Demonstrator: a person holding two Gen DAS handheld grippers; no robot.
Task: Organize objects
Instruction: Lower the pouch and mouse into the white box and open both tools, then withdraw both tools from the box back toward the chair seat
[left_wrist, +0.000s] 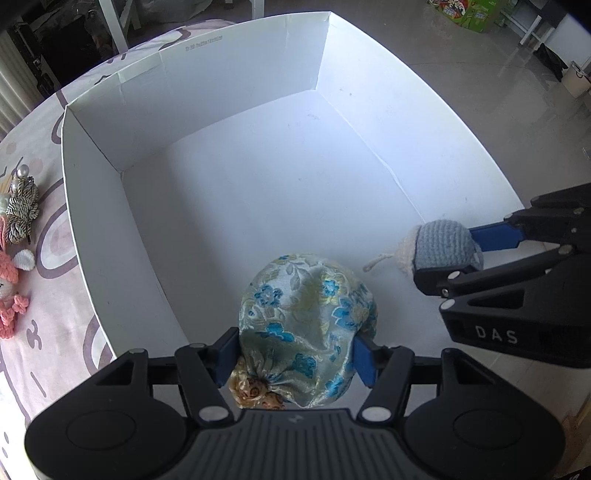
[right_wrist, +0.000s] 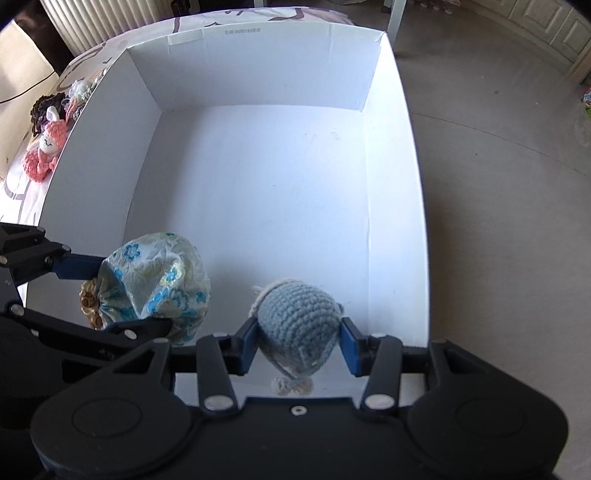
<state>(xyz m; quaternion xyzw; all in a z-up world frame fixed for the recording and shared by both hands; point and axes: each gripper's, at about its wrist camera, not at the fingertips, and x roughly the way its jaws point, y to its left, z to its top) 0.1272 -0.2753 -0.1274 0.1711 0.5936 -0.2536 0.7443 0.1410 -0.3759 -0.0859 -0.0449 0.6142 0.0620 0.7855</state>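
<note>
Now both tongs are clamped: the left gripper (left_wrist: 295, 354) on the floral brocade pouch (left_wrist: 306, 325), the right gripper (right_wrist: 297, 345) on the blue crocheted toy (right_wrist: 297, 321), both over the white box (right_wrist: 258, 92) near six o'clock. Lower them well apart before releasing.

Right gripper (right_wrist: 299, 343) clamped on blue crochet toy (right_wrist: 297, 319) above white box (right_wrist: 395, 192). Alongside, left gripper (right_wrist: 122, 295) pinching floral pouch (right_wrist: 159, 284). Pink crochet doll (right_wrist: 46, 149) outside on the tablecloth (right_wrist: 18, 192).

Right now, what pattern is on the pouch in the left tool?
Pale silvery fabric pouch with blue flowers and yellow-green leaves; clearest in the left wrist view.
</note>
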